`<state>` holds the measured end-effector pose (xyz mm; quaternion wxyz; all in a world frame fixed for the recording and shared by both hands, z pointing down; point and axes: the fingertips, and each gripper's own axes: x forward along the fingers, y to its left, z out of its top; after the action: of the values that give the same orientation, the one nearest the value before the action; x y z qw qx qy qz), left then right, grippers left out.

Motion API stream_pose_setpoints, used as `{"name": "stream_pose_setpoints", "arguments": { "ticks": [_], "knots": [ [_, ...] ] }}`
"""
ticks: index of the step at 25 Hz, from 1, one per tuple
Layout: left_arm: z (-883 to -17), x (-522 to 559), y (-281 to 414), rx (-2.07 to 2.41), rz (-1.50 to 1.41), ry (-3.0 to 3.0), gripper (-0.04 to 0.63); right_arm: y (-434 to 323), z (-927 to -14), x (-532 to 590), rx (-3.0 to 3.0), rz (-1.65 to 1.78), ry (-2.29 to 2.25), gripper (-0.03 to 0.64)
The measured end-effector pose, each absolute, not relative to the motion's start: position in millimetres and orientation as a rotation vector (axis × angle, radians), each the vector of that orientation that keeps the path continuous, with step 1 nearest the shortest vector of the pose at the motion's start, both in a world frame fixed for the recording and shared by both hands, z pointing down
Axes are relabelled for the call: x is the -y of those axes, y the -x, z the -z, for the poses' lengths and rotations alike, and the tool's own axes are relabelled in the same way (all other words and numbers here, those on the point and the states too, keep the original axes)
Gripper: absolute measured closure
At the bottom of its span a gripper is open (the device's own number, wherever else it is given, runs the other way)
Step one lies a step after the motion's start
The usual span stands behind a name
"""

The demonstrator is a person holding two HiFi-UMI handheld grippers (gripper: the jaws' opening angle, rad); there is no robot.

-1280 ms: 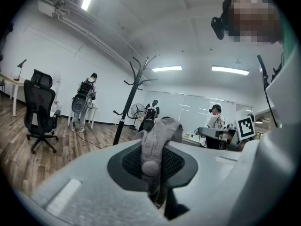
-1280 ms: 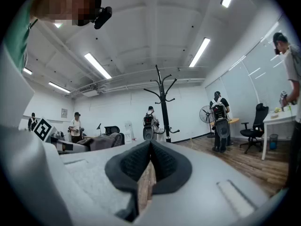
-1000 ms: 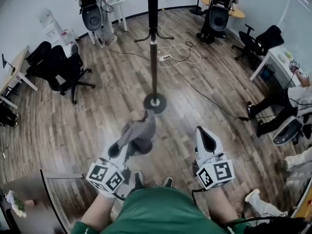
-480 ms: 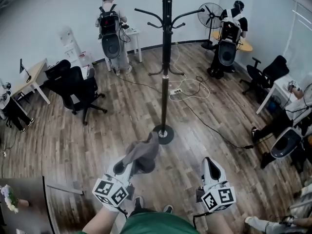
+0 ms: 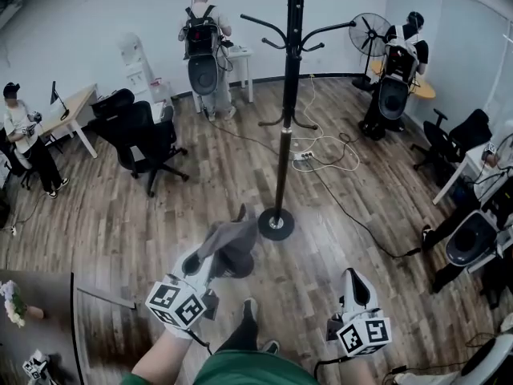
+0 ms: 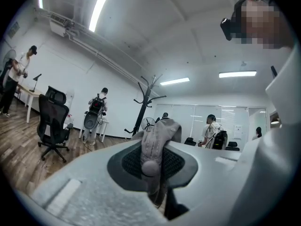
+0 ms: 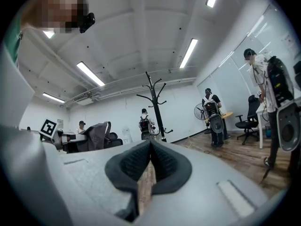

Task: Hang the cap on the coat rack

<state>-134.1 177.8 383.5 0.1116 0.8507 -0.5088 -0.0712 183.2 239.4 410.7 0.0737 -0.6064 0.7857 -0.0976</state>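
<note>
Closer than a second ago, the single coat rack point(image 5: 285, 135) now shows its upper hooks, and the wearer has one foot forward on the wood floor point(image 5: 120, 215). Three people stand along the walls: a person at the back point(image 5: 204, 38), a person at left point(image 5: 18, 135) and a person at right point(image 5: 398, 62). Of the two grippers, the left gripper point(image 5: 207, 255) is clamped on the one grey cap point(image 5: 232, 243), held low near the rack's base and off its hooks. The right gripper point(image 5: 355, 283) is closed and empty.
</note>
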Motion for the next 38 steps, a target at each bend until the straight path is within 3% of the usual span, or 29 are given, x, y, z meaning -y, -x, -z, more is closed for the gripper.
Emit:
{"name": "stream_pose_setpoints", "arguments": {
  "ticks": [10,38],
  "knots": [
    [-397.5,-105.6,137.6,1.496,0.266,-2.421,0.554,-206.6,-410.9,-184.9,-2.281,0.253,1.901,0.614],
    [-431.3,114.1,195.6,1.544,0.206,-2.382,0.554,-141.8,-420.4,34.1,-2.387,0.304,1.926,0.614]
  ]
}}
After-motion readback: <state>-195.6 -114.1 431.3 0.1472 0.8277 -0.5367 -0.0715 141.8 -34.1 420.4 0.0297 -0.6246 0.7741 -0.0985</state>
